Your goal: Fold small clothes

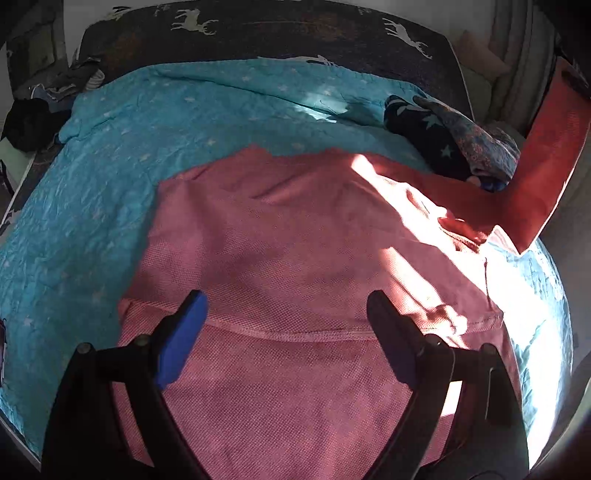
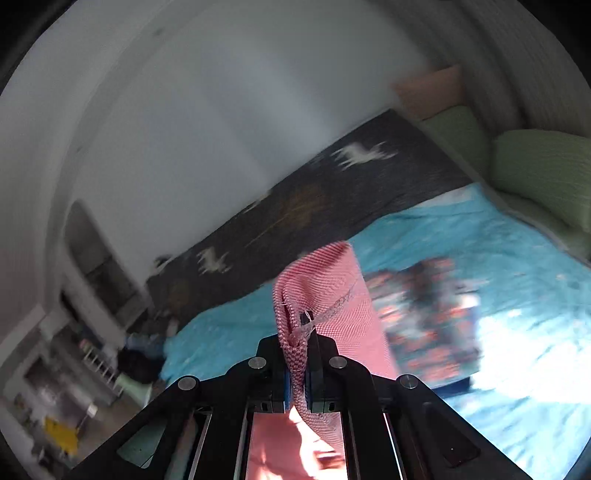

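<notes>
Mostly bed: turquoise star-print quilt over a dark deer-print blanket, which shows along the far edge by the white wall. Strong sun patch on the bed's right side, washing out detail there. Green pillows at the far right corner, w/ a wooden headboard bit behind. Dark clutter of clothes at the far left corner; shelves & floor stuff beyond that, too blurred to ID.

Pink knit garment spread flat mid-bed, near edge running under the left gripper. Left gripper fingers spread wide, gripping nothing, hovering over the pink cloth near a stitched hem line. Can't tell if touching the fabric.

Right gripper clenched on a fold of the same pink knit, lifted off the bed; a loop of it standing up past the fingertips, frayed stitching visible. Right view motion-blurred.

Folded pile of dark star & floral-print clothes on the quilt toward the right edge, just beyond the garment's far right corner. Red fabric hanging in view at the right edge, above the sunlit part.

Open quilt to the left of the garment & beyond it up to the deer blanket; right side crowded by the pile & the red cloth.
</notes>
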`<action>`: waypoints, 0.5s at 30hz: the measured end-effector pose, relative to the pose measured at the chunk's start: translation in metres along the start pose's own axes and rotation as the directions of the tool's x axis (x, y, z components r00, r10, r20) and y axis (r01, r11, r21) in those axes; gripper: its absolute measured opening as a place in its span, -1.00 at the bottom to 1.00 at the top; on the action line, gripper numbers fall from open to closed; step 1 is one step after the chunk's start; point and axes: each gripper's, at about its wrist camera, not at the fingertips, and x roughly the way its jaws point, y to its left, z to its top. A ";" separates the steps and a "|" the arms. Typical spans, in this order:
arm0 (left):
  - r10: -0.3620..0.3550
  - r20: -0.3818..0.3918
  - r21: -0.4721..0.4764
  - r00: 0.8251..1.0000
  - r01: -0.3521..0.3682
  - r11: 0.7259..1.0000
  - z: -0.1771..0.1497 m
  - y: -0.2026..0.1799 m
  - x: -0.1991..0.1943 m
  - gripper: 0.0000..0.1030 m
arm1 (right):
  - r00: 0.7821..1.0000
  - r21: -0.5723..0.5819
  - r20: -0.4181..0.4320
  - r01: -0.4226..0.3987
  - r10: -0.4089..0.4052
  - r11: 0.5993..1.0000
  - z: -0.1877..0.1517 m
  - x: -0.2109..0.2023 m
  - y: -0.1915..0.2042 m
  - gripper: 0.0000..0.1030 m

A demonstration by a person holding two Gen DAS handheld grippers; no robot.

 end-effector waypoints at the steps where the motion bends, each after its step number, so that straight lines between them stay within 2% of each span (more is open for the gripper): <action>1: 0.000 0.002 -0.024 1.000 0.000 1.000 0.000 0.008 -0.001 0.72 | 0.998 -0.025 -0.039 -0.048 0.047 0.999 -0.012 0.018 0.022 -0.92; 4: -0.007 0.012 -0.102 1.000 0.009 0.995 -0.004 0.037 -0.006 0.72 | 0.972 -0.076 -0.159 -0.186 0.172 0.980 -0.054 0.065 0.082 -0.90; 7: -0.007 0.024 -0.156 1.000 0.010 0.988 -0.010 0.060 -0.012 0.72 | 0.927 -0.112 -0.286 -0.282 0.241 0.953 -0.102 0.109 0.132 -0.88; 9: 0.001 0.040 -0.181 0.999 0.006 0.983 -0.013 0.073 -0.016 0.71 | 0.880 -0.110 -0.391 -0.336 0.270 0.935 -0.136 0.135 0.156 -0.86; 11: 0.001 0.049 -0.212 0.999 0.009 0.977 -0.018 0.088 -0.021 0.72 | 0.814 -0.114 -0.517 -0.372 0.265 0.921 -0.171 0.159 0.172 -0.68; 12: -0.005 0.052 -0.224 0.999 0.017 0.975 -0.019 0.093 -0.021 0.72 | 0.793 -0.118 -0.558 -0.366 0.244 0.923 -0.184 0.167 0.173 -0.52; 13: -0.017 0.054 -0.231 0.998 0.029 0.973 -0.021 0.097 -0.022 0.72 | 0.783 -0.118 -0.579 -0.355 0.226 0.927 -0.192 0.170 0.170 -0.45; 15: -0.045 0.059 -0.237 0.997 0.058 0.970 -0.023 0.103 -0.022 0.72 | 0.784 -0.091 -0.578 -0.336 0.225 0.937 -0.195 0.168 0.152 -0.35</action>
